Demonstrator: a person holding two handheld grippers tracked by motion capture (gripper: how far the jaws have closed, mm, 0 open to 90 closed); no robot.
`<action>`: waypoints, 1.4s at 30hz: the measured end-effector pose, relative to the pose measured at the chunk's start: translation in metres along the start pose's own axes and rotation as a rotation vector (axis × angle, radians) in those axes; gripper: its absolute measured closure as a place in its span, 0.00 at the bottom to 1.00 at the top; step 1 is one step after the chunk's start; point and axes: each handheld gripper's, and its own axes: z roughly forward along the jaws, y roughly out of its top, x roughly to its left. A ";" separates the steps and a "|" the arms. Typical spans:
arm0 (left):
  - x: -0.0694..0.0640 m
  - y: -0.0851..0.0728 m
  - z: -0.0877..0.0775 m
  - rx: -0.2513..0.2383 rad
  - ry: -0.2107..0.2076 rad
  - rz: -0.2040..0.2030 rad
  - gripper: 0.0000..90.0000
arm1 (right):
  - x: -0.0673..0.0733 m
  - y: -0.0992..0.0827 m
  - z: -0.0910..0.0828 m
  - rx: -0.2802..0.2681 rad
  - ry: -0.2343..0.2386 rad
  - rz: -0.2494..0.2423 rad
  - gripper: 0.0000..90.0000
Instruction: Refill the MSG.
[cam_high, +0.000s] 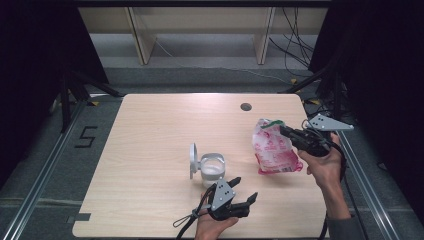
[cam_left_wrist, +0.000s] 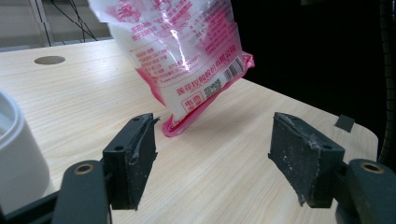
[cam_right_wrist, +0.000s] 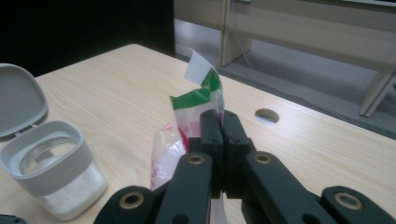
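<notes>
A pink and white plastic bag with a green top hangs over the right half of the table, its lower corner touching the wood. My right gripper is shut on the bag's green top edge; the jaws are pressed together around it. An open jar with a grey rim and white contents stands mid-table, its hinged lid flipped up to the left. My left gripper is open near the front edge, just right of the jar. In the left gripper view the bag hangs beyond the wide-apart jaws.
The wooden table has a round cable hole at the back right. A black curtain stands on both sides, and a shelf frame with cables lies behind the table. The right edge of the table is close to the bag.
</notes>
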 end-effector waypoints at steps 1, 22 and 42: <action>0.001 0.000 -0.001 0.009 0.001 0.014 0.34 | -0.002 -0.002 -0.001 -0.002 0.003 0.001 1.00; 0.006 0.003 -0.007 0.001 0.026 -0.034 0.33 | -0.009 -0.021 0.008 0.089 -0.085 0.015 1.00; 0.010 -0.001 -0.006 -0.001 0.036 -0.055 0.33 | -0.022 -0.041 0.018 0.149 -0.140 -0.006 1.00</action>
